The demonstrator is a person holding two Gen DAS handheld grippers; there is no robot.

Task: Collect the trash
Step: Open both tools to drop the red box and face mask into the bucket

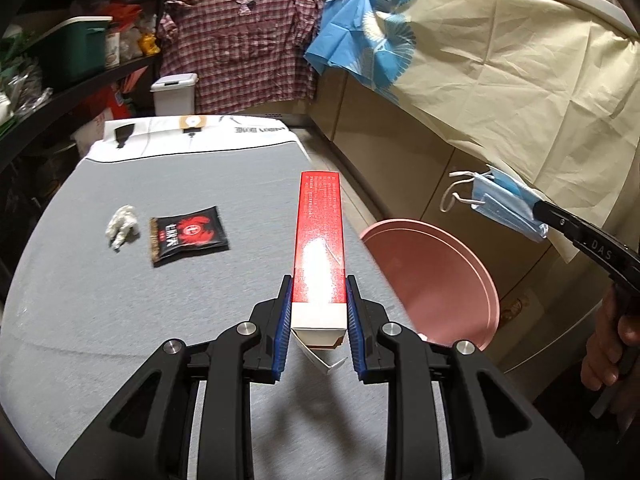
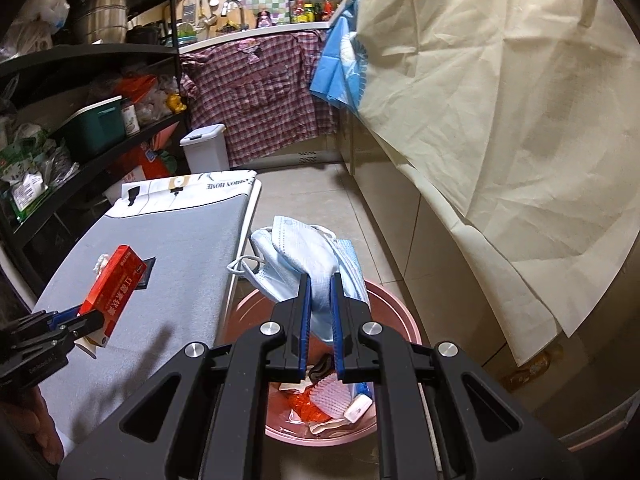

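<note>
My left gripper (image 1: pixel 319 292) is shut on a long red and white carton (image 1: pixel 319 236), held above the grey table (image 1: pixel 160 320) near its right edge; it also shows in the right wrist view (image 2: pixel 114 292). My right gripper (image 2: pixel 320 284) is shut on a light blue face mask (image 2: pixel 296 256), held above the pink bin (image 2: pixel 396 320); the mask also shows in the left wrist view (image 1: pixel 504 208). The pink bin (image 1: pixel 448 280) stands on the floor right of the table and holds several bits of trash. A black and red sachet (image 1: pixel 188 234) and a crumpled white tissue (image 1: pixel 123 224) lie on the table.
A white lidded bin (image 1: pixel 174 94) stands beyond the table's far end. Black shelves (image 2: pixel 80 128) full of goods run along the left. Cabinets draped with a cream sheet (image 1: pixel 500 72) run along the right. A checked shirt (image 1: pixel 244 44) hangs at the back.
</note>
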